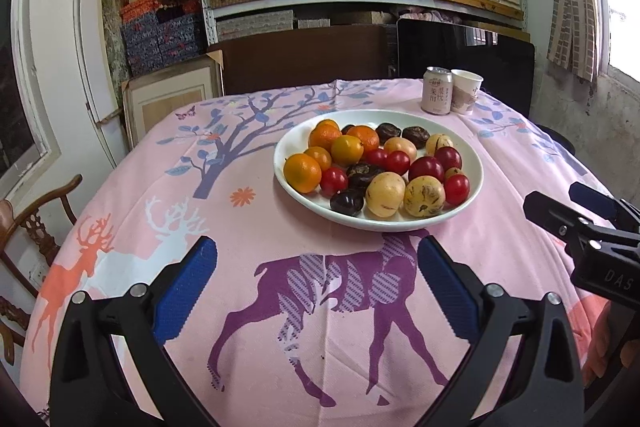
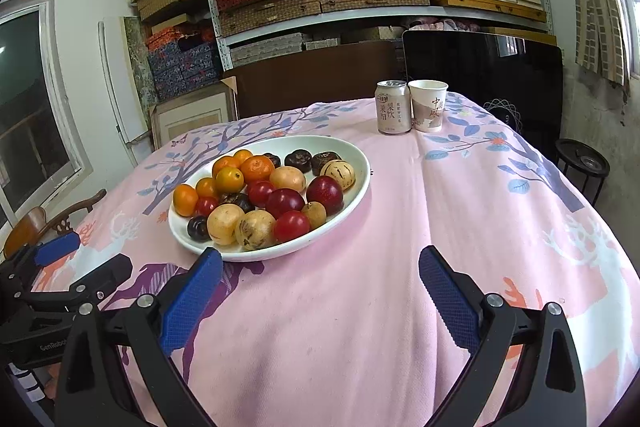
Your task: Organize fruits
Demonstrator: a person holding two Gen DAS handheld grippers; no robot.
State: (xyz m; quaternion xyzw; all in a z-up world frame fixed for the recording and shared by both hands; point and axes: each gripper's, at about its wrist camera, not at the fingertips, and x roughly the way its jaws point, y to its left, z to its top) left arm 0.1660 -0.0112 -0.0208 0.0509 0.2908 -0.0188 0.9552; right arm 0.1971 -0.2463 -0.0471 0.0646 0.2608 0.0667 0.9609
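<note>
On a round table draped in a pink cloth [image 1: 248, 227] printed with deer and trees sits a white oval plate [image 1: 472, 187] heaped with fruit. From the right wrist view the plate's long axis runs from near left to far right. Small oranges [image 1: 302, 173] crowd the plate's left end. Red cherry tomatoes [image 1: 333, 181] and larger dark red plums [image 1: 425, 169] fill its middle. Pale yellow fruits with brown speckles [image 1: 424, 195] lie along its near rim. Dark, wrinkled brown fruits [image 1: 416, 136] sit at its far rim; what kind they are is hard to tell.

Behind the plate, at the table's far edge, a drink can [image 2: 393, 107] stands upright, touching a paper cup [image 2: 428, 105] on its right. The can carries Chinese characters. The cup shows two large red Chinese characters.

Nearer than the plate, the left gripper [image 1: 317, 291] hangs over a purple deer print, its blue pads [image 1: 188, 291] spread wide apart with nothing between them. The right gripper [image 2: 320, 301] hovers beside the plate's near right rim, equally wide and empty. Seen from the left wrist camera, its body bears the letters "DAS", cut off at the picture's edge. From the right wrist camera, the left gripper's body reads "GenRobo", also cut off.

Beyond the plate, shelves [image 2: 360, 15] hold stacked woven boxes, and a dark screen [image 2: 480, 83] leans against them.
</note>
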